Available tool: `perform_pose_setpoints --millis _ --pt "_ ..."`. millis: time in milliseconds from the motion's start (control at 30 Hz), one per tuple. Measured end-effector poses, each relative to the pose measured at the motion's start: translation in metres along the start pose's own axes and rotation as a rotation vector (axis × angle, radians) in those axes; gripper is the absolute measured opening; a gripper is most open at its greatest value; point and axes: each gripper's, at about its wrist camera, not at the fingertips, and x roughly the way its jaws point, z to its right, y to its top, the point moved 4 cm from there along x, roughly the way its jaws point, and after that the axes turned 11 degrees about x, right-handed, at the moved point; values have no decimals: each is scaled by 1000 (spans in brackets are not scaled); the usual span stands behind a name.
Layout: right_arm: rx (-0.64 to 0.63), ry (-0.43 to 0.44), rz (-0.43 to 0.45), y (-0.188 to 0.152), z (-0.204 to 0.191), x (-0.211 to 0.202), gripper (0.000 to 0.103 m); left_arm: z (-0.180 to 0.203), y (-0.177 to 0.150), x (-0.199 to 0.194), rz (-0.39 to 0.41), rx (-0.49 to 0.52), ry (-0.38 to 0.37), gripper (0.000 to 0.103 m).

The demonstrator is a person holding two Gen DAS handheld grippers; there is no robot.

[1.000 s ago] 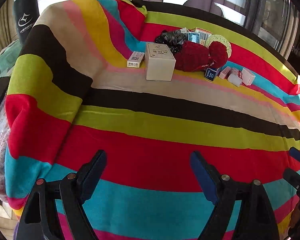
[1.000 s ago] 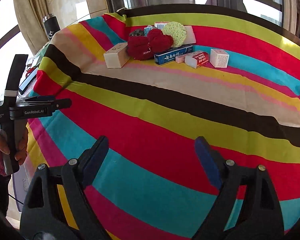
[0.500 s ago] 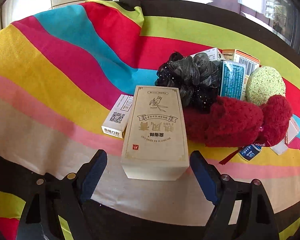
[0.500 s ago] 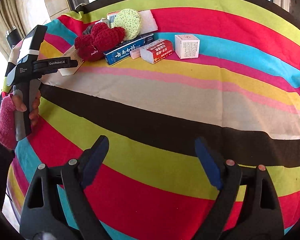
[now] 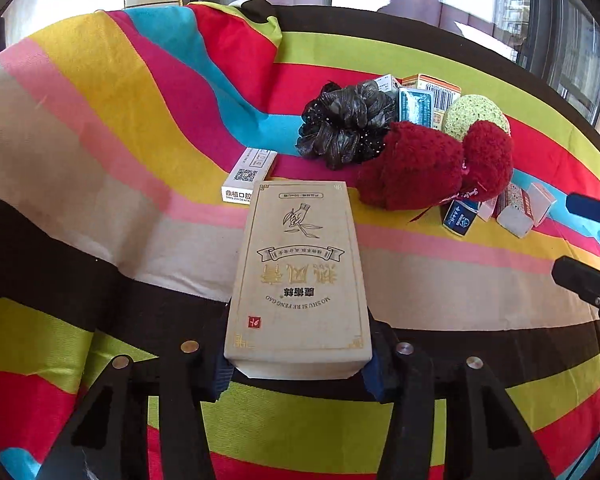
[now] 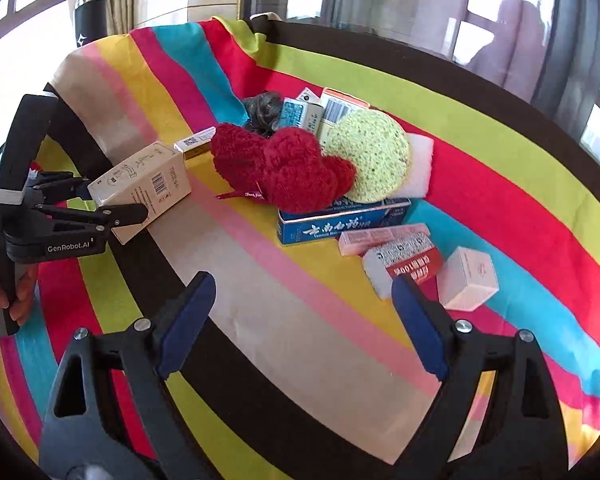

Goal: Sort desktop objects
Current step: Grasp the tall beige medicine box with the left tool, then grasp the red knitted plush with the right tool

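A tall beige box with gold print lies on the striped cloth. My left gripper is closing on its near end, and both blue pads press its sides. The right wrist view shows that box tilted between the left gripper's fingers, with a hand on the handle. My right gripper is opening with nothing between its fingers, above the cloth in front of a red-and-white box and a small white box. It also shows at the right edge of the left wrist view, right gripper.
A pile sits at the back: a red knitted item, a black scrunchie, a green sponge, a blue carton, a pink box and a small QR-code box. A dark tumbler stands far left.
My left gripper came up to the beige box and its jaws closed around the box's near end. My right gripper moved closer to the pile and rolled.
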Motion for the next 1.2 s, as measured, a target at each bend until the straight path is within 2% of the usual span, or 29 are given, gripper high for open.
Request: perform_pose_setpoints --millis 67,133,233,300,367,400,433,467,500,567,667,867,1000,1100,1167,1200 --pt "-182 -13 -3 21 -21 15 97 -5 -3 4 -24 -34 -31 53" --pt "-312 -67 -12 38 -35 31 97 -8 -2 3 -21 -48 -36 54" --pt "-401 -107 -72 54 -42 62 97 5 2 5 -24 -21 -40 66" --pt "-454 -146 -106 54 -45 84 97 10 1 7 -39 -3 -39 82" --pt "-491 -161 -141 47 -47 103 96 6 0 6 -38 -26 -42 83" --pt "-513 -190 -151 41 -47 111 90 2 -1 4 -31 -47 -47 83" --pt "-536 -249 -134 37 -46 115 63 -1 -2 3 -24 -66 -56 83" --pt "-543 -311 -112 34 -44 115 47 -3 -2 2 -18 -79 -67 83" --pt "-515 -334 -92 33 -43 109 43 -5 -2 1 -14 -88 -73 83" --pt "-404 -262 -39 32 -44 83 43 -6 -3 -1 -12 -93 -73 83" --pt "-279 -221 -7 19 -46 43 43 -4 -3 -3 -17 -84 -64 83" --pt "41 -110 -82 -27 -34 -12 43 -3 -1 3 -13 -93 -71 83" --pt "179 -55 -48 -57 -40 -53 44 -2 -1 1 -13 -94 -71 83" --pt "236 -85 -14 -78 -51 -79 44 0 -3 -2 -14 -87 -67 83" --pt "339 -33 8 -93 -52 -102 44 -3 -1 3 -11 -92 -68 80" --pt "385 -12 25 -100 -53 -113 44 -5 2 9 -9 -99 -55 72"
